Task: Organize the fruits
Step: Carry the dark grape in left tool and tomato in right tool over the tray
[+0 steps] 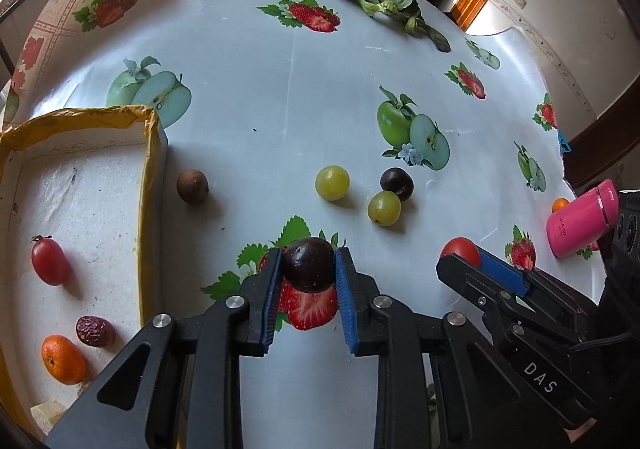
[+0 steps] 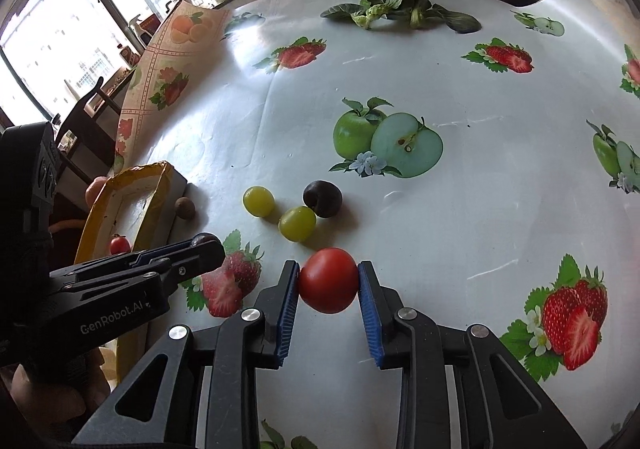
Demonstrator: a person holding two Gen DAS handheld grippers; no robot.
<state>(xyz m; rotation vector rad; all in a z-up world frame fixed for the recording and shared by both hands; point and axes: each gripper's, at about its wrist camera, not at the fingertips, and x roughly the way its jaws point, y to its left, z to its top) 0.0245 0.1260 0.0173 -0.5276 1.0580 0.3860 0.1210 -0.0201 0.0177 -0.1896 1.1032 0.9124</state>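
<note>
The foam tray, the landmark here, is lying at the far left of the surface, and it is already holding a red grape tomato, a dried red date and a small orange. Just right of the tray's rim a brown longan is sitting on the surface. Further right of the tray, the left claw is pinching a dark plum between its blue pads, so that fruit is lying near the tray, with only the rim to cross leftward. Beyond it, two green grapes and a second dark plum are waiting loose, well right of the tray. Furthest from the tray, the right claw is gripping a round red tomato across its middle, close over the surface. Judging from this, the left claw is the nearer one to the tray and should be going first; the right one would be having to reach across its partner, so a clash between the two is the risk.
</note>
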